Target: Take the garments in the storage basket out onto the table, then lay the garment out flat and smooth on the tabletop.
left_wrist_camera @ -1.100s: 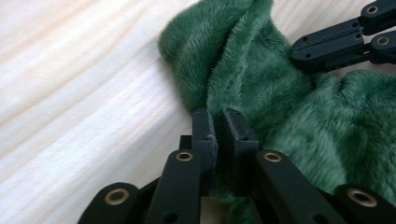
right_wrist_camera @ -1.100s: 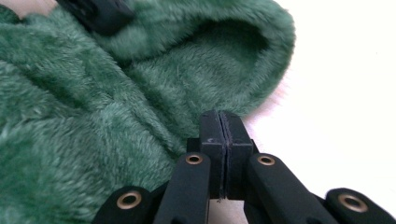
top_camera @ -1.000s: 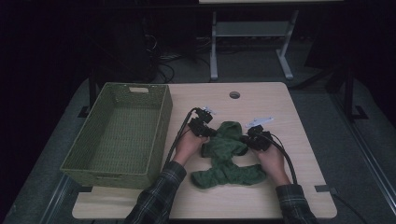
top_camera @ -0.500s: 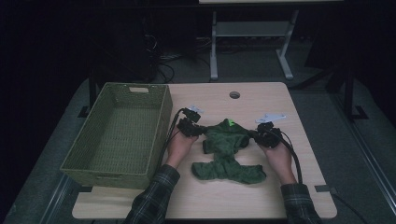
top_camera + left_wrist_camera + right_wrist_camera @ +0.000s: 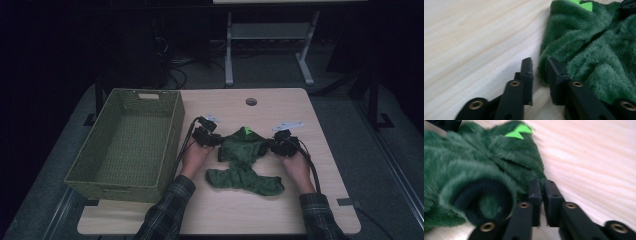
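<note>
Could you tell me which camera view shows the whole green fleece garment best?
The high view: the green fleece garment lies whole on the table there, between both grippers. The left gripper view gives its fuzzy edge; the right gripper view gives a cuff opening and bright green tags.

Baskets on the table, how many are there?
1. The green woven basket stands on the table's left side, left of the green fleece garment; none other is visible.
</note>
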